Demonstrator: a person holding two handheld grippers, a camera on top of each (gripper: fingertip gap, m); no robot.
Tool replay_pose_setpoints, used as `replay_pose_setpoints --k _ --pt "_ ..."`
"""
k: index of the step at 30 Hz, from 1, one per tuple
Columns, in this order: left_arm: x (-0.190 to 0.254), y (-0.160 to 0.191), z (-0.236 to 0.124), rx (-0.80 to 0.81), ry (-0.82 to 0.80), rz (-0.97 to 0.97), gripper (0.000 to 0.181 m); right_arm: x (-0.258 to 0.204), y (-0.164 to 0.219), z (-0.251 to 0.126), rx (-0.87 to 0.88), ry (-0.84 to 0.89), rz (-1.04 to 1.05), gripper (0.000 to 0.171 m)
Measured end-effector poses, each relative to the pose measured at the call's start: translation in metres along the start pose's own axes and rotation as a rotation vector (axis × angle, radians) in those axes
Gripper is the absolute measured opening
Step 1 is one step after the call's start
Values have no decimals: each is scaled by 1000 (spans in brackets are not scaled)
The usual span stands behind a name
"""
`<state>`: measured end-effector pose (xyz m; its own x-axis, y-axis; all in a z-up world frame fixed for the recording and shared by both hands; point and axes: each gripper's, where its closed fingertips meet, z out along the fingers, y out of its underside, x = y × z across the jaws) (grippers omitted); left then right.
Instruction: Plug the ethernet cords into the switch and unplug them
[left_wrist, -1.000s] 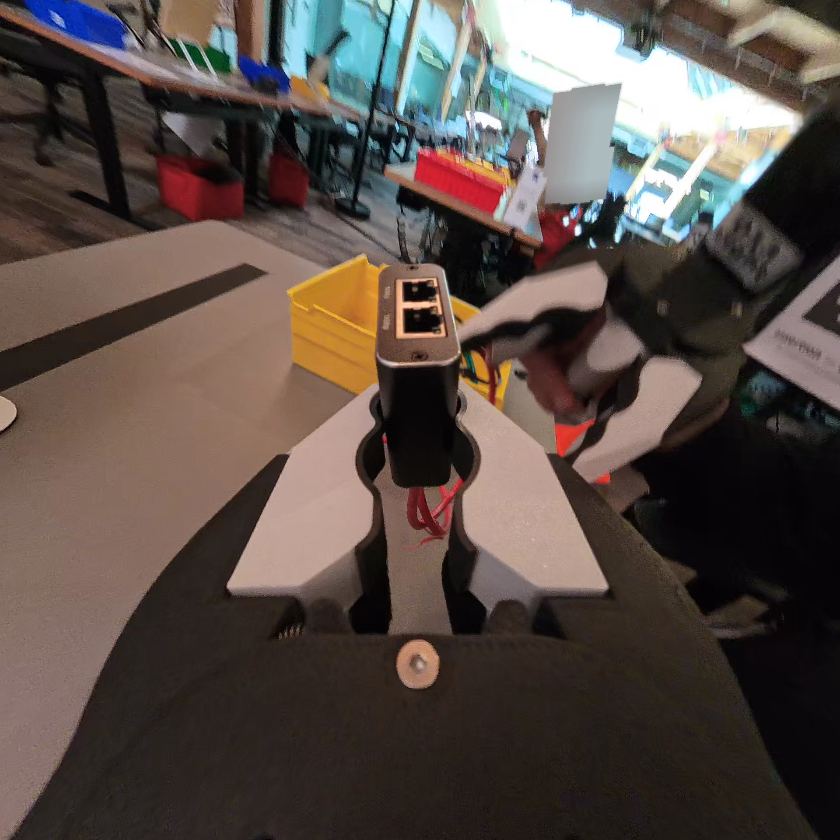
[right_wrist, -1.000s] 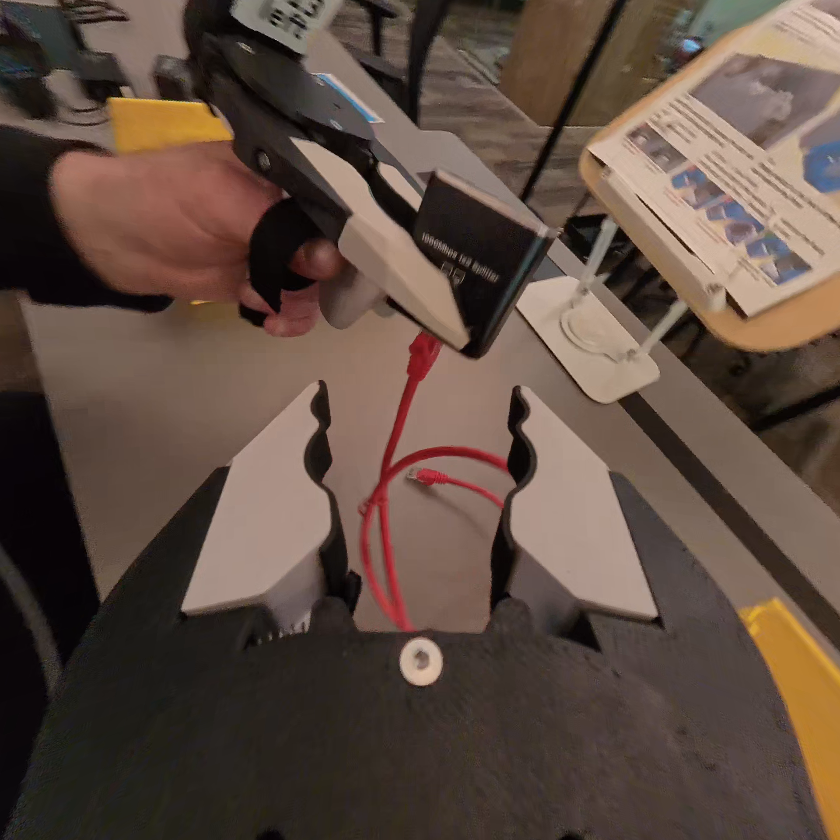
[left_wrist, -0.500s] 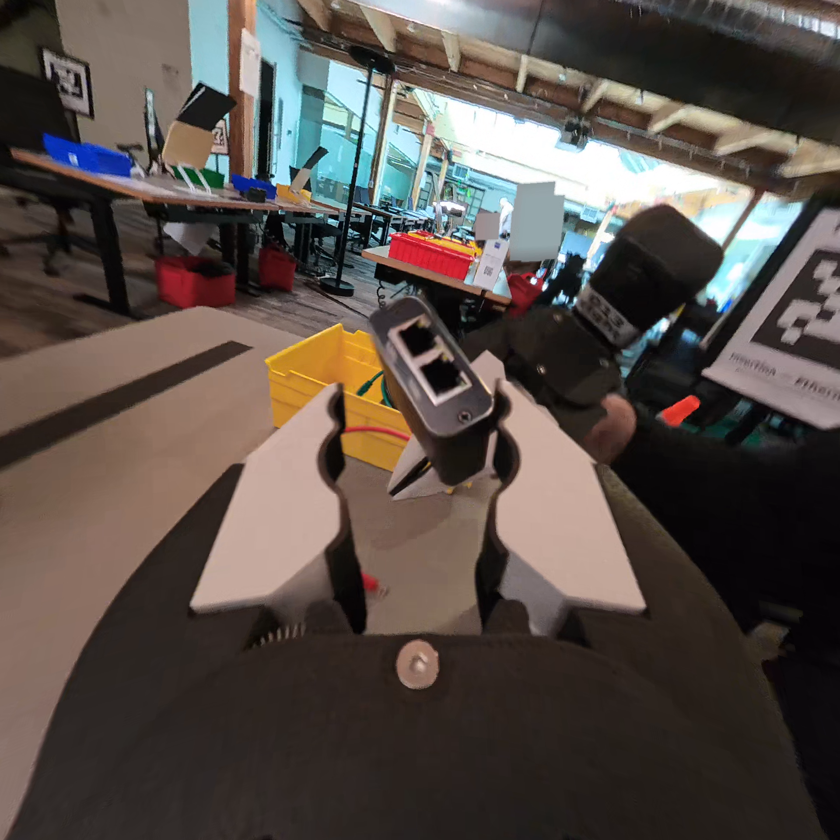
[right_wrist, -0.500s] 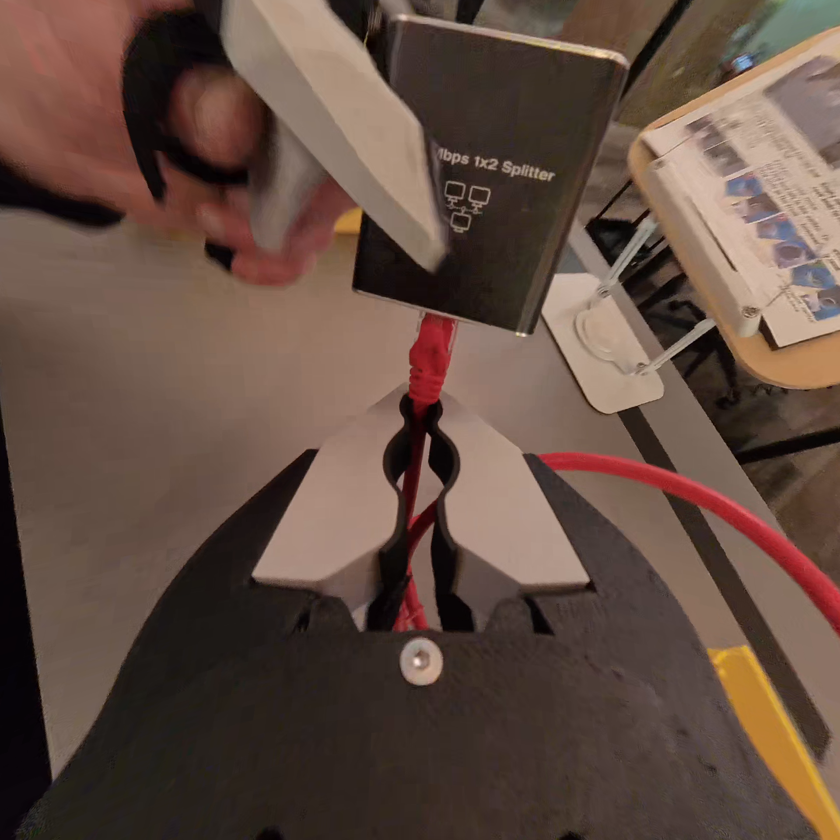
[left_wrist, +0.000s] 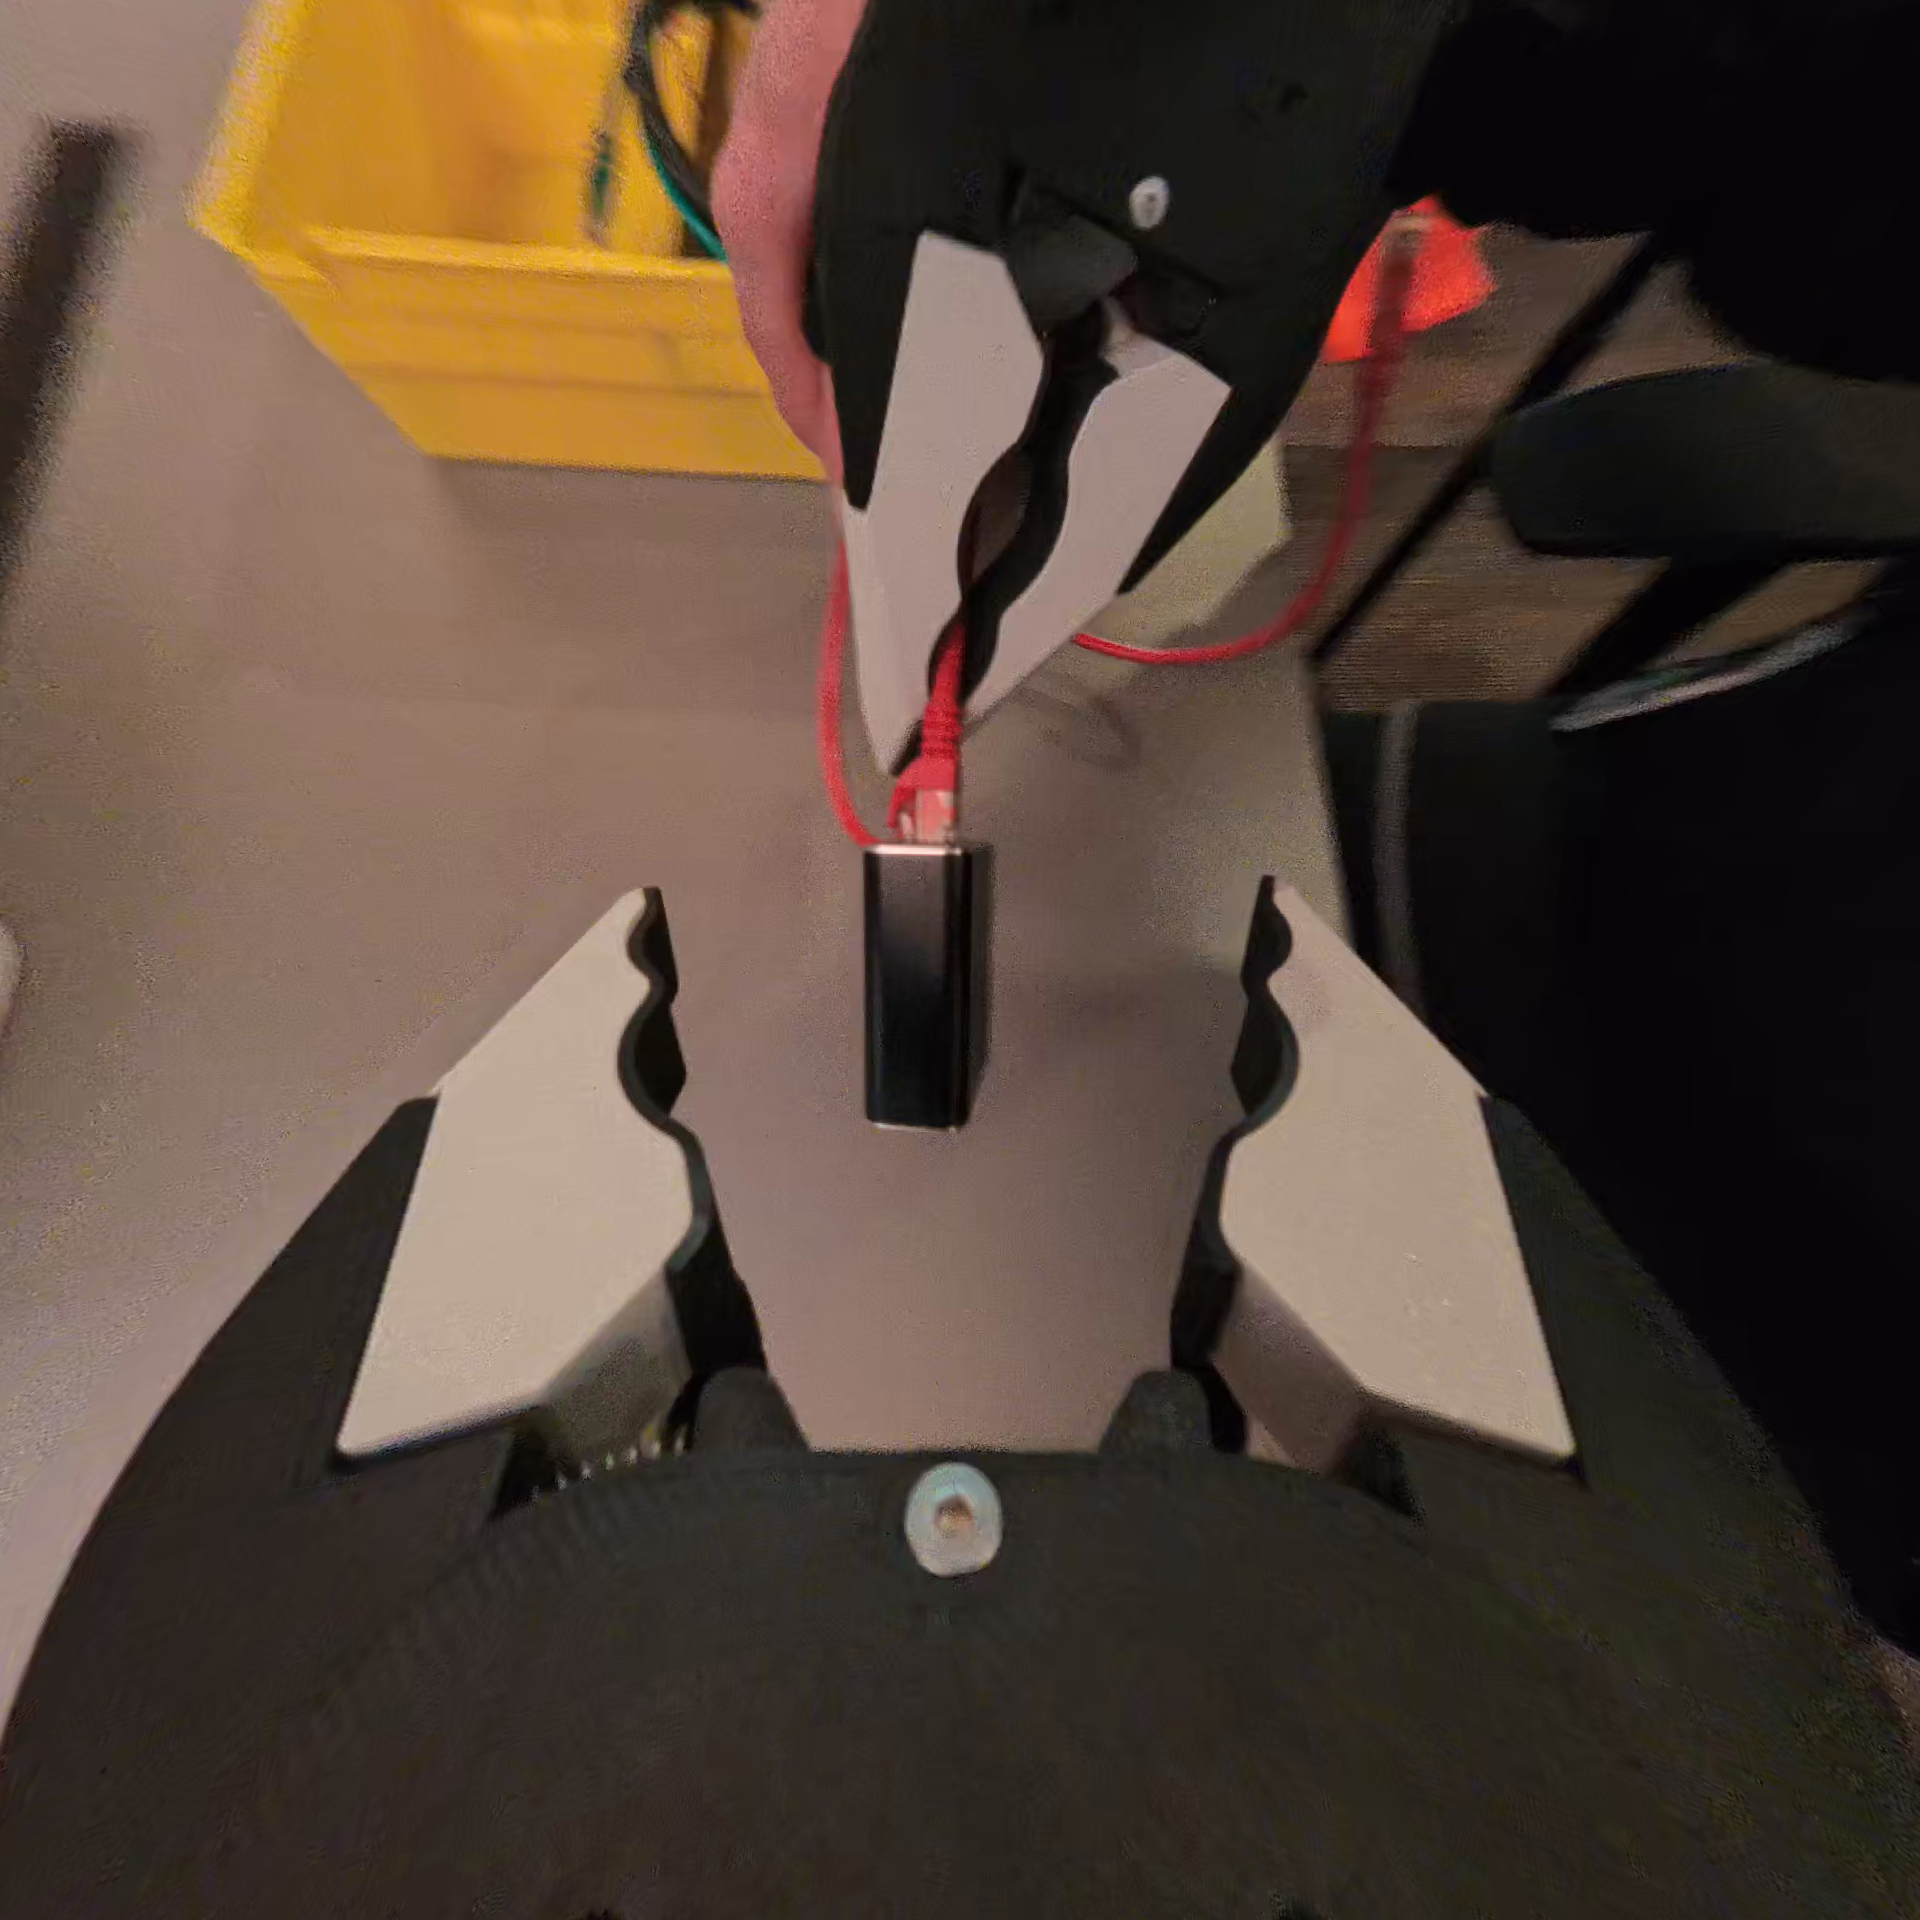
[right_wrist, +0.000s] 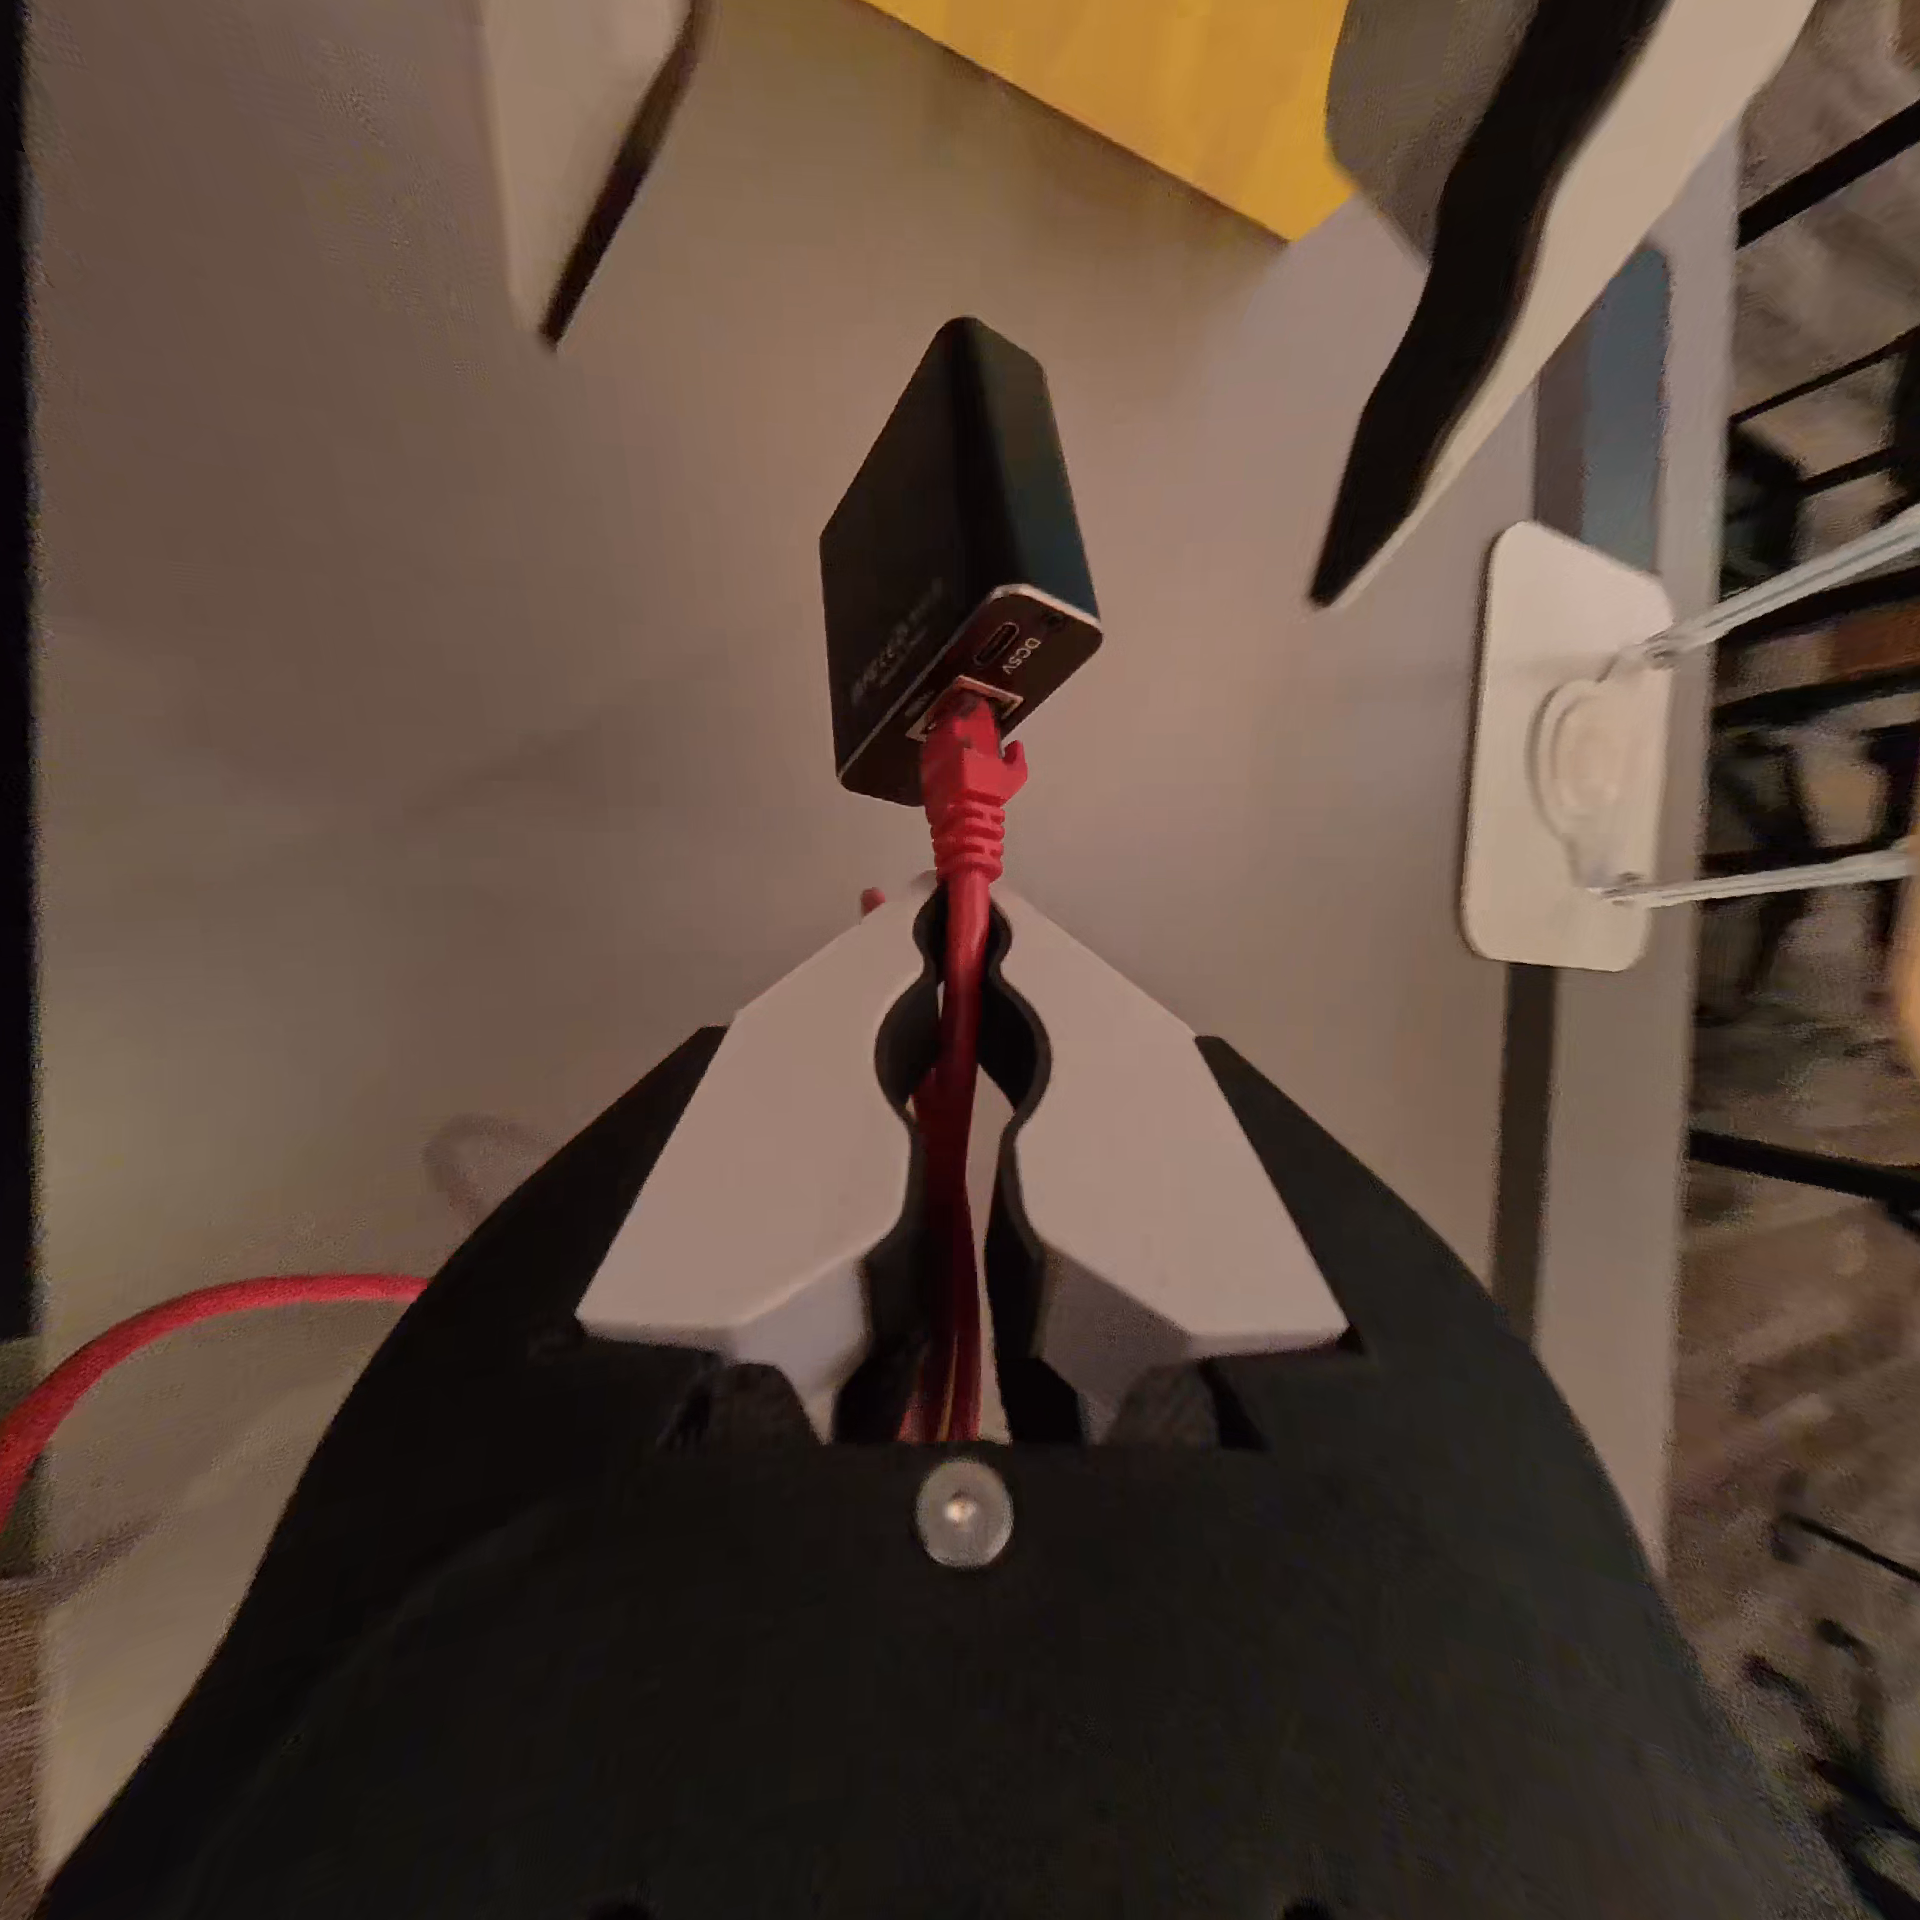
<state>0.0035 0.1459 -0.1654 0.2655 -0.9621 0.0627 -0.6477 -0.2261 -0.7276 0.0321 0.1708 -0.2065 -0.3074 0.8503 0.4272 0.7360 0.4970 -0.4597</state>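
Observation:
The black switch (left_wrist: 923, 987) sits between the open fingers of my left gripper (left_wrist: 954, 904), and they do not touch it. A red ethernet cord (left_wrist: 932, 790) is plugged into its far end. My right gripper (right_wrist: 961, 883) is shut on this red cord (right_wrist: 966, 821) just behind the plug, with the switch (right_wrist: 956, 540) tilted at the cord's end. I cannot tell whether the switch rests on the grey table (left_wrist: 312, 831). The right gripper (left_wrist: 909, 727) points down at the switch in the left wrist view. The left fingers (right_wrist: 1621, 156) flank the switch in the right wrist view.
A yellow bin (left_wrist: 499, 260) with cables stands on the table beyond the switch and also shows in the right wrist view (right_wrist: 1122, 94). A white stand base (right_wrist: 1558, 748) sits near the table's edge. Slack red cord (right_wrist: 156, 1340) loops off to the side.
My left gripper has opened and let go of the switch. The right gripper, open a second ago, closed on the red cord. Both views have tilted down toward the table.

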Motion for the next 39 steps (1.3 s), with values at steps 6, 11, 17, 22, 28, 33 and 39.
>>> replay_pose_setpoints --k 6,11,17,22,28,33,39 --pt "33 31 9 -128 565 -184 99 -9 -13 2 51 165 -235 0" --pt "67 45 18 -183 961 -244 89 -10 -28 -4 87 288 -396 0" --pt "86 40 38 -102 1076 -212 72 -10 -23 -7 76 361 -463 0" --pt "65 46 53 -137 892 -184 70 -9 -8 0 42 322 -376 0" --pt "25 57 49 -357 504 -146 69 -2 -10 -31 211 281 -101 29" --pt "11 41 29 -442 335 -171 68 -6 -29 -35 278 322 -153 26" --pt "15 23 26 -504 252 -128 67 8 -45 -36 239 420 -221 16"
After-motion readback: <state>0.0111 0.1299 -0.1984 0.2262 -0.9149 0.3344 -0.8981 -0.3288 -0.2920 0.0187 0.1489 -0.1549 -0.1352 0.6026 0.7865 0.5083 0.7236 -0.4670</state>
